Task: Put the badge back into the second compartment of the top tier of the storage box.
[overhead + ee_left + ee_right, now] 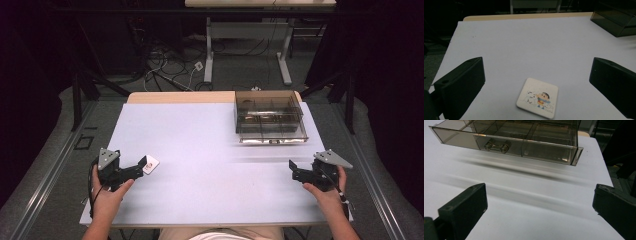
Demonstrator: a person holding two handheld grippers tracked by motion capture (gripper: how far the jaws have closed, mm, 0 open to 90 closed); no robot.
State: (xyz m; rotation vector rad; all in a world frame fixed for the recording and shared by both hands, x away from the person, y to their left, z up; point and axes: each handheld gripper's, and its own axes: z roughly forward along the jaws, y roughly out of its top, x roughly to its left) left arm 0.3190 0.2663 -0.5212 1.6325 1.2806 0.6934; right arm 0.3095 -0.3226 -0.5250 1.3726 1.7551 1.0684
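A wide white table top (210, 165) lies in front of a seated person, whose two forearms reach in from the near edge. Toward the far right corner of the table stands a smoky, see-through plastic organiser box (270, 117), divided inside into several compartments, with a small clear bar handle (496, 147) on its near front wall.

Well to the left of that box, and closer to the person, a small square white coaster with rounded corners (537, 101) lies flat on the table. It carries a cartoon picture of a dark-haired child beside a white dog.

The person's left hand (107, 197) holds the black two-jaw left gripper (142, 165) low over the table. Its jaws are spread wide and hold nothing; in the left gripper view the coaster lies on the table between them and slightly ahead, touching neither jaw.

The right hand (325, 192) holds the black right gripper (294, 170) in front of the box, nearer the person and apart from it. Its jaws also stand wide apart, gripping nothing, with bare table between them.
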